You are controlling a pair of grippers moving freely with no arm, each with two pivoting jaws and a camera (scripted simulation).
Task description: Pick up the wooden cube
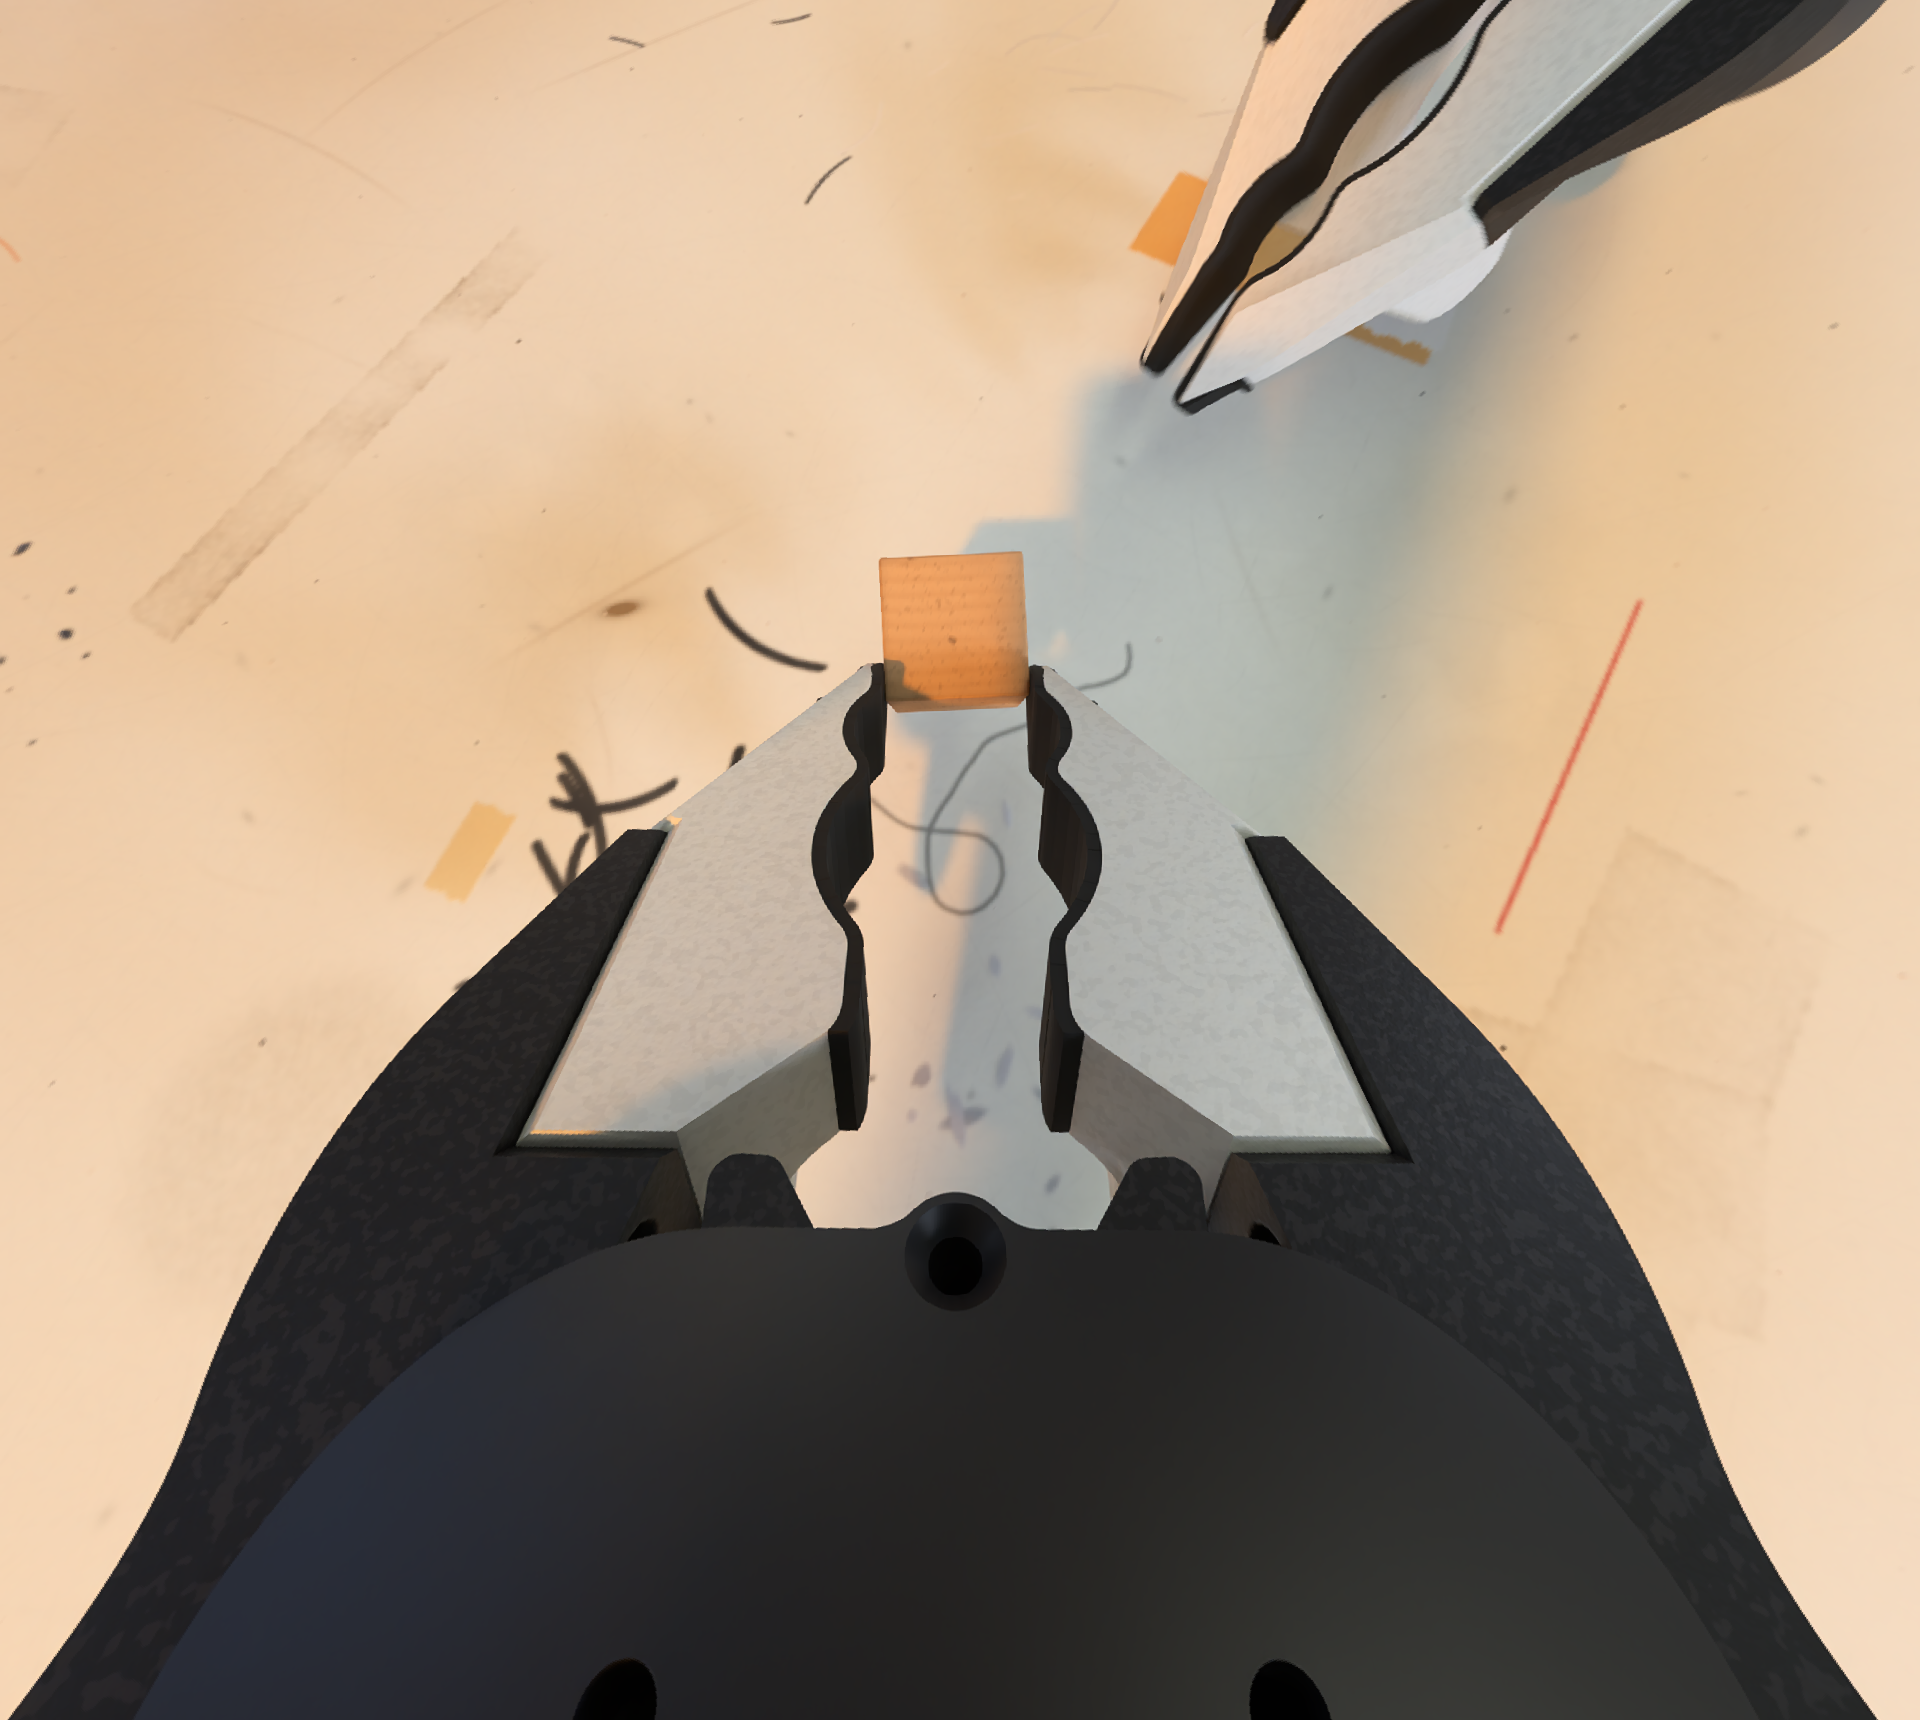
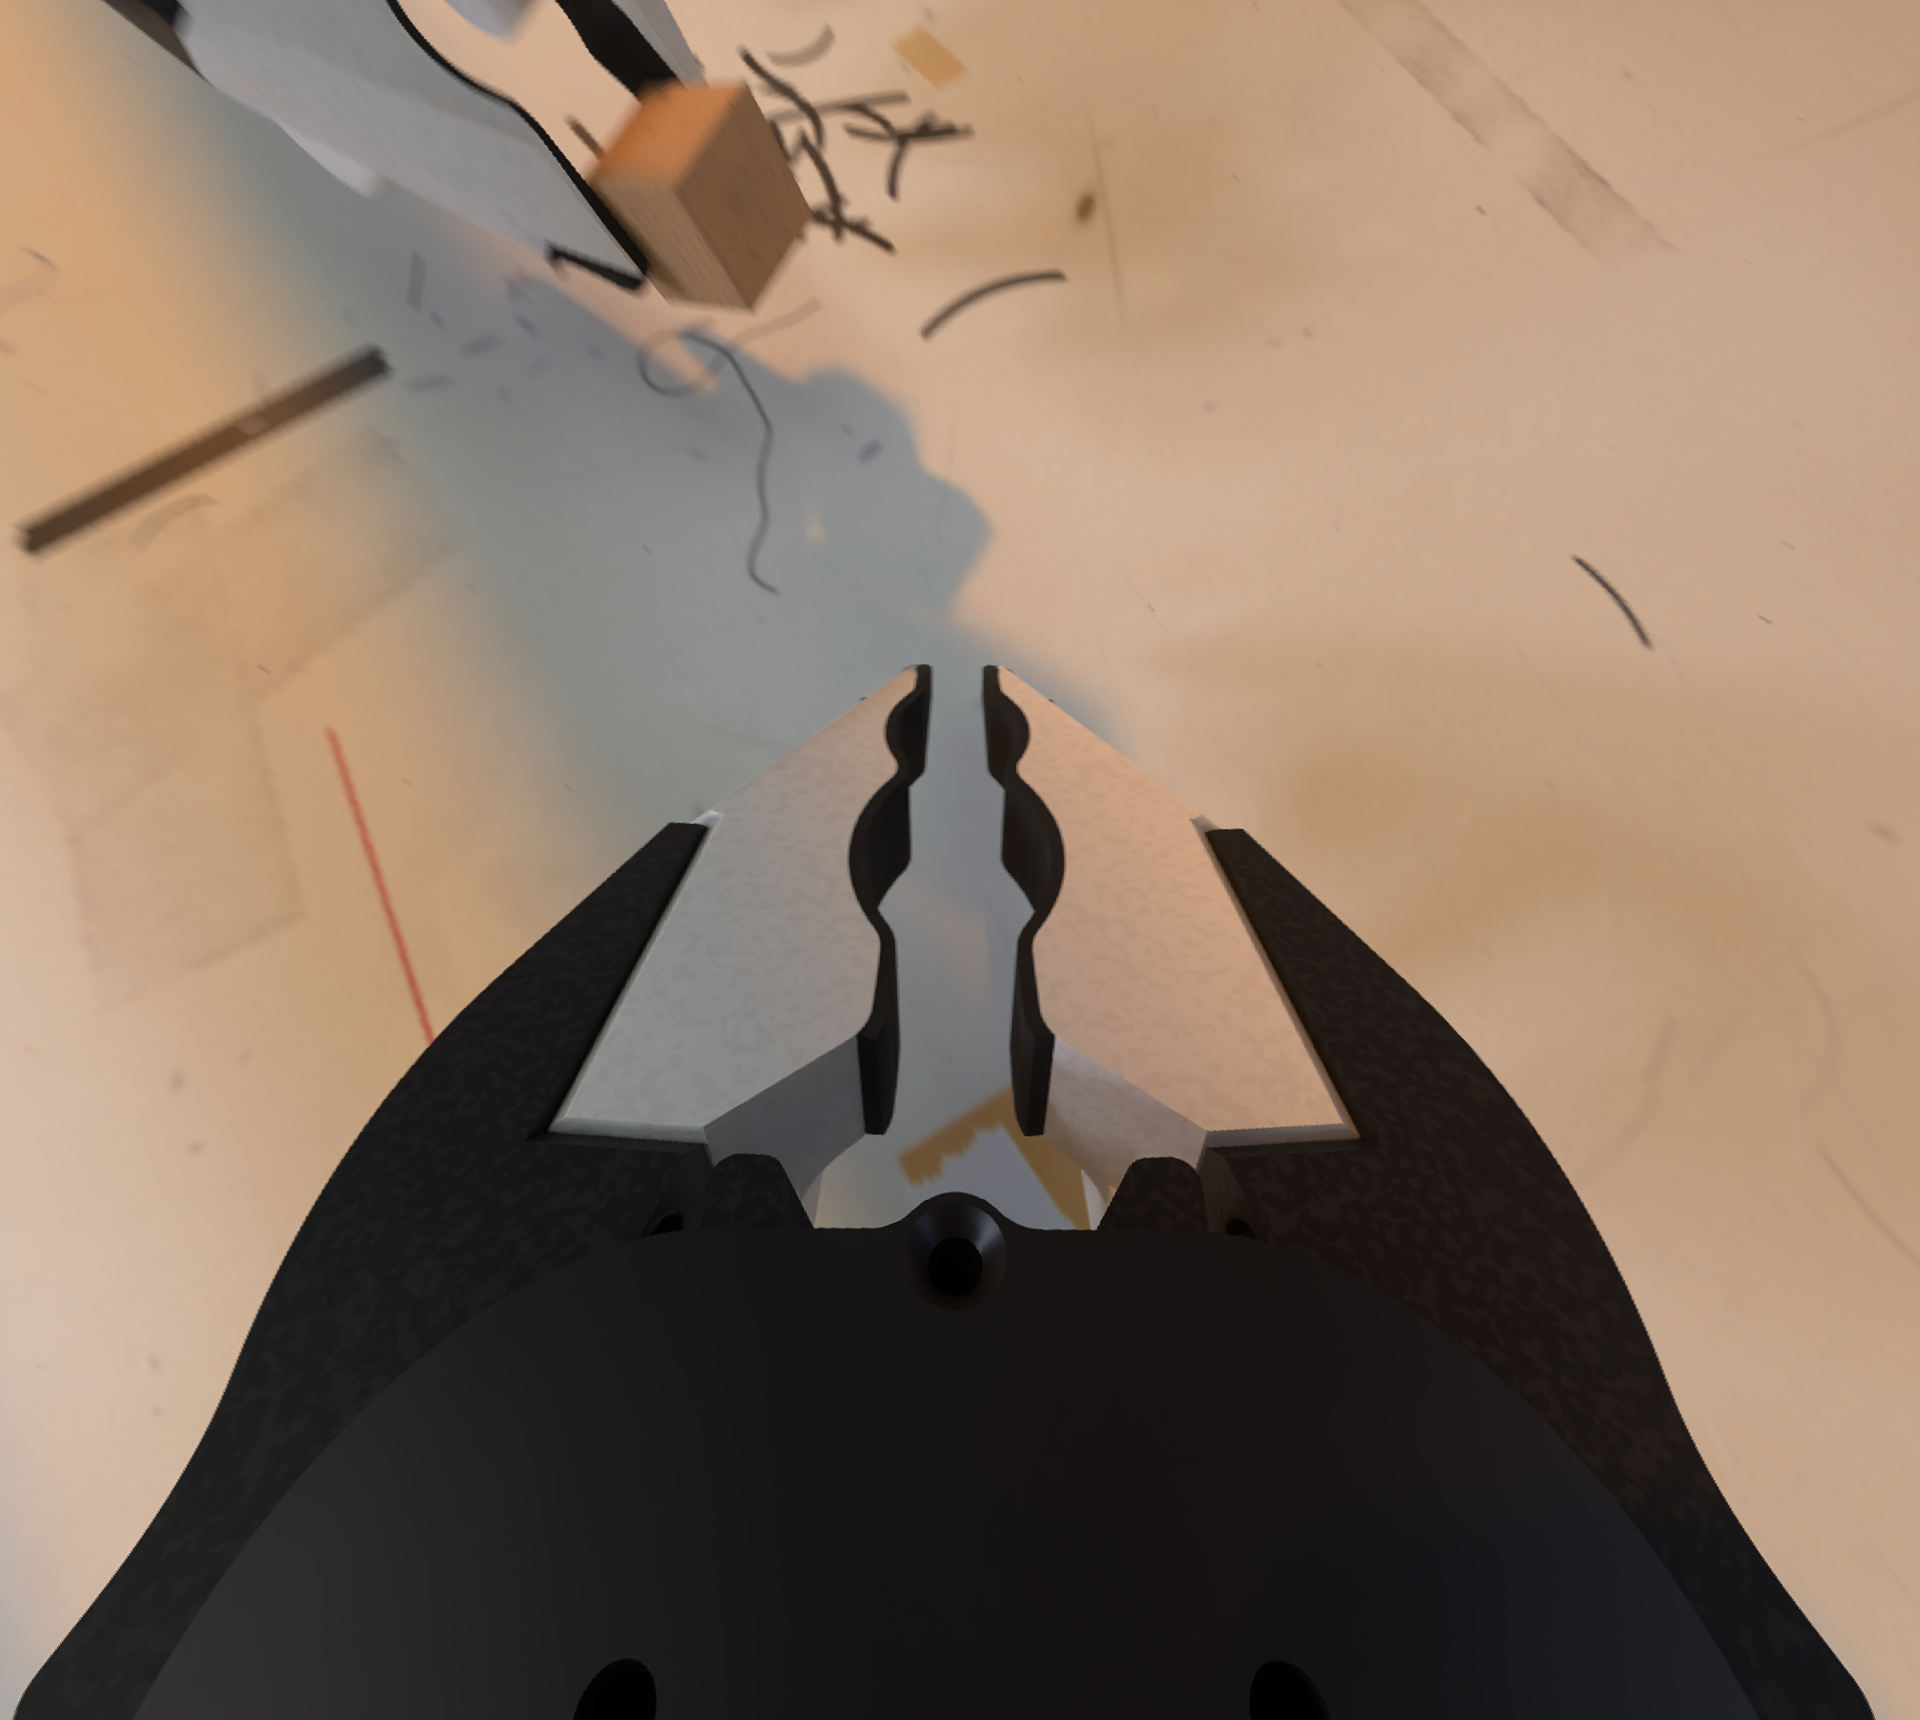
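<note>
The wooden cube (image 1: 951,631) is a small light-brown block pinched between the tips of my left gripper (image 1: 956,683), which is shut on it. In the right wrist view the cube (image 2: 717,195) hangs above the table in the left gripper (image 2: 644,174), with its shadow on the surface below. My right gripper (image 2: 956,673) is shut with only a thin slit between its fingers and holds nothing. It also shows in the left wrist view (image 1: 1174,382) at the upper right, tips pointing down at the table, well apart from the cube.
The beige tabletop (image 1: 416,320) carries scribbles, stains and scuffs. Small pieces of orange tape (image 1: 468,849) stick to it. A thin red line (image 1: 1569,766) runs at the right. A dark flat strip (image 2: 197,455) shows at the left in the right wrist view.
</note>
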